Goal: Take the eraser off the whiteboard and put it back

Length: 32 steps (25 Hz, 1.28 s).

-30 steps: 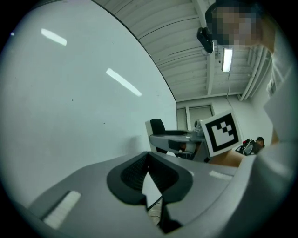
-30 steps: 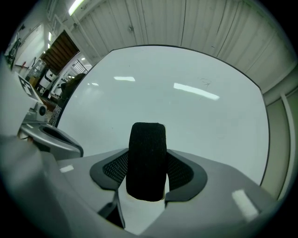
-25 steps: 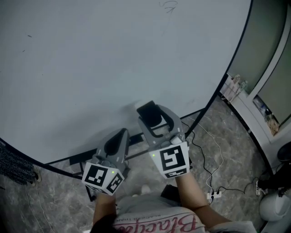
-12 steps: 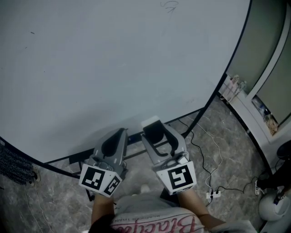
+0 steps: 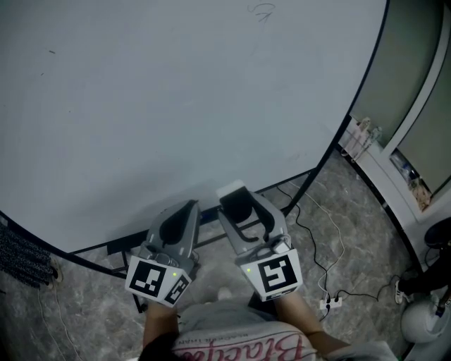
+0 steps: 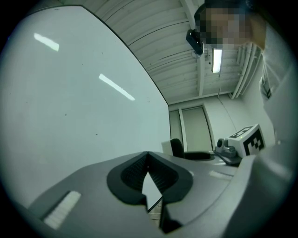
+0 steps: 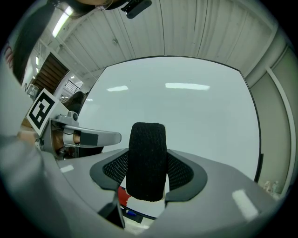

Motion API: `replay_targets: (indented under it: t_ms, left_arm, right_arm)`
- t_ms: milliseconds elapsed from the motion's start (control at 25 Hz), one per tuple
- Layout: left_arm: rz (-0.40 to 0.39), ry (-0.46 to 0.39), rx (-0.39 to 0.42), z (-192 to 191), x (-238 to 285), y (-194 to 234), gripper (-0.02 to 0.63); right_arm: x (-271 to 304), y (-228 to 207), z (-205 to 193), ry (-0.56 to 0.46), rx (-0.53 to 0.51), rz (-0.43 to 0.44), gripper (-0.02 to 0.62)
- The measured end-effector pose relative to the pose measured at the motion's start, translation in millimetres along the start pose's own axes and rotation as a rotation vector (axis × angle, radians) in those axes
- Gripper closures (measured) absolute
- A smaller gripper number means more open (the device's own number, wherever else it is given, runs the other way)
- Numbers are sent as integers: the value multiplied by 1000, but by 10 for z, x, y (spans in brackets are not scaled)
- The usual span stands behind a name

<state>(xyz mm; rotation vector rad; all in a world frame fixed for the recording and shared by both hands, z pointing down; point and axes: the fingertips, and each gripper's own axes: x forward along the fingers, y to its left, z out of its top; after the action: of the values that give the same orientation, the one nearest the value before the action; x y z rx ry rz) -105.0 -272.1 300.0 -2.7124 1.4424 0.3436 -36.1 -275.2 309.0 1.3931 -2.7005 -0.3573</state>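
The eraser [image 5: 233, 191], black felt with a white back, sits upright between the jaws of my right gripper [image 5: 242, 204], which is shut on it. It is held just below the lower edge of the whiteboard [image 5: 176, 99], off its surface. In the right gripper view the eraser's felt [image 7: 147, 160] fills the gap between the pads, with the whiteboard [image 7: 186, 111] behind it. My left gripper [image 5: 185, 210] hangs beside it on the left, shut and holding nothing. In the left gripper view its pads [image 6: 135, 173] meet at the tip.
The whiteboard's dark frame [image 5: 366, 84] curves down on the right, and a stand bar [image 5: 127, 247] runs under it. Cables and a power strip [image 5: 331, 302] lie on the marble floor. A ledge with small items [image 5: 366, 134] stands at the right. A faint scribble [image 5: 262, 10] marks the board's top.
The right gripper carried the eraser down and back off the whiteboard, towards the person, and rolled a little. Over the last half second it barely moved. The left gripper stayed put.
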Motion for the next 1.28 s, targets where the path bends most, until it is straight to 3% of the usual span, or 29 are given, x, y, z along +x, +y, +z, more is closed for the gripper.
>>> replay_targets:
  t_ms: [480, 880, 1280]
  left_arm:
    - [27, 15, 12, -36, 19, 82, 609]
    - [36, 22, 7, -35, 28, 127, 609]
    - [36, 29, 11, -83, 55, 133, 609]
  right_arm:
    - [448, -433, 275, -15, -79, -35, 354]
    - [925, -745, 702, -86, -26, -70, 353]
    - [1158, -825, 773, -72, -33, -78, 351]
